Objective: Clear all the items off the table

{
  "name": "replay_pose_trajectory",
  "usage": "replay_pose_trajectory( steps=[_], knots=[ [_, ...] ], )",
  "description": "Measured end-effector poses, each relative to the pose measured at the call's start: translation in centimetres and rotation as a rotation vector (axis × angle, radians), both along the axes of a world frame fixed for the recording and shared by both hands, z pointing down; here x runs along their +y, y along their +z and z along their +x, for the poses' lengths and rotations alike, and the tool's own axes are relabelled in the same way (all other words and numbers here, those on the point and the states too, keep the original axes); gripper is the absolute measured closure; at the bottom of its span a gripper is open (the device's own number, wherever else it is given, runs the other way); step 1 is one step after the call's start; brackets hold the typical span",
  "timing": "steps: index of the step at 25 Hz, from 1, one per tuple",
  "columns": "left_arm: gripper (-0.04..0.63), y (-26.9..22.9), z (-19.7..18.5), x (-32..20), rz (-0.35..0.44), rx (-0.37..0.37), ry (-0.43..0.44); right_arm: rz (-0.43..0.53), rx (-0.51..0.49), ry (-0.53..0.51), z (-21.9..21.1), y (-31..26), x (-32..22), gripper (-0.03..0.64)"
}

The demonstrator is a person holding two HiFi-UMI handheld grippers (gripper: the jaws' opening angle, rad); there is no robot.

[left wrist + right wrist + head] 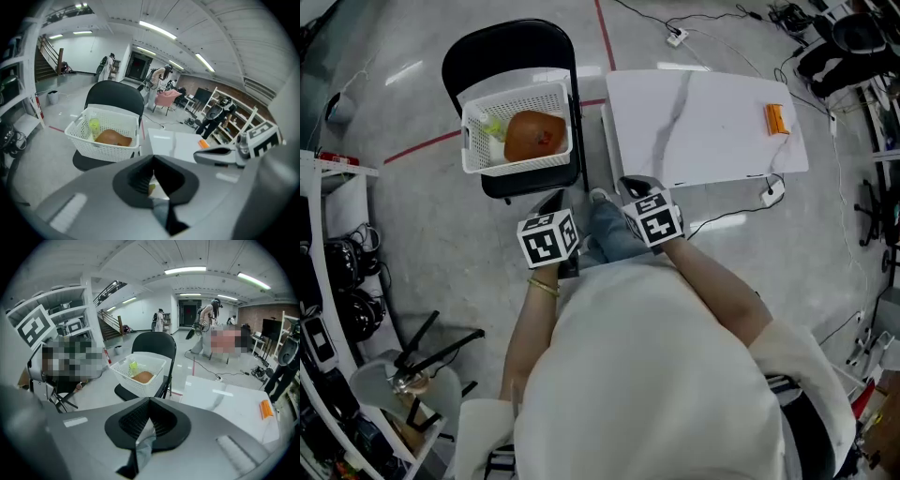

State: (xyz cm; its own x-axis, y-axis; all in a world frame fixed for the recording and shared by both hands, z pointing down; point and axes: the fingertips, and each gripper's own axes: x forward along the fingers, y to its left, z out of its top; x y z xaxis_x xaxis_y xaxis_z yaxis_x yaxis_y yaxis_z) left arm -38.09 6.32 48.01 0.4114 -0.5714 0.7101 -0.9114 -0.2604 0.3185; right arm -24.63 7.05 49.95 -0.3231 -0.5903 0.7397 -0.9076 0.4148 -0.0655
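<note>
Centrally, left hand-held gripper (153,160) and right hand-held gripper (149,403), jaws closed on nothing; orange item (775,119) lies on white worktop (712,136).

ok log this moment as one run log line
left claw: shut, empty | right claw: shut, empty | table: one orange item on it | basket on chair: brown item, yellow-green bottle

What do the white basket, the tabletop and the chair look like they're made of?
Basket: probably molded plastic, matte white, walls pierced in a grid.
Tabletop: white with grey veins, marble-look; stone or laminate, cannot tell.
Chair: black, glossy back and thin frame, perhaps vinyl over metal.
</note>
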Motion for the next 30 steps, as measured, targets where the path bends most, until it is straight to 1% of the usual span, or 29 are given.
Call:
replay_pose_trajectory(
  steps=[9,17,24,30],
  knots=[
    [0.586,0.0,3.6,1.2,-0.004,0.002,0.114,-0.011,-0.009,0.116,3.5,-0.1,2.4,0.618],
    [0.586,-0.2,6.6,0.3,0.012,-0.007,0.159,-0.004,-0.019,0.172,6.4,-0.2,2.9,0.618],
    [0.586,-0.4,11.2,0.3,0.014,-0.02,0.19,0.011,-0.033,0.211,11.3,-0.7,3.0,0.618],
    [0.586,-0.5,16.5,0.1,0.012,-0.029,0.225,0.016,-0.044,0.233,16.2,-0.9,3.2,0.618]
  ],
)
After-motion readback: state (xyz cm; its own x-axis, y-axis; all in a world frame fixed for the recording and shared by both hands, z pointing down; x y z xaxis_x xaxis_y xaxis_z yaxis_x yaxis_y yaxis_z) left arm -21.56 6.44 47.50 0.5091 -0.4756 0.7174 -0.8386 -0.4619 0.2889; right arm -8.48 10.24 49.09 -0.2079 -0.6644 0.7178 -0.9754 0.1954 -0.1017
